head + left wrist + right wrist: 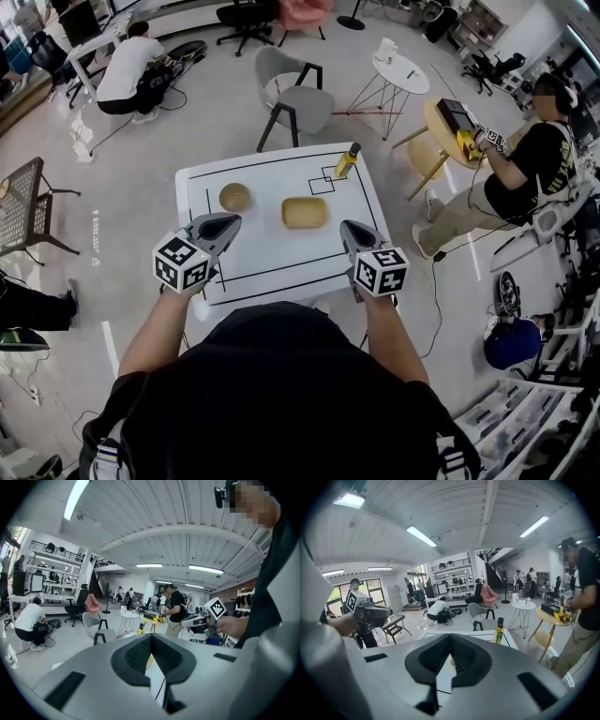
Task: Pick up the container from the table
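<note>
Head view: container (305,213) sits mid tabletop (272,248), right of bowl (234,197). Left gripper (225,223) & right gripper (352,228) hover at near edge, apart from it. Left gripper view: fingers (133,656) shut, empty. Right gripper view: same, shut w/ nothing held. Best to open one wide before approach, straddle a rim, then squeeze.
</note>
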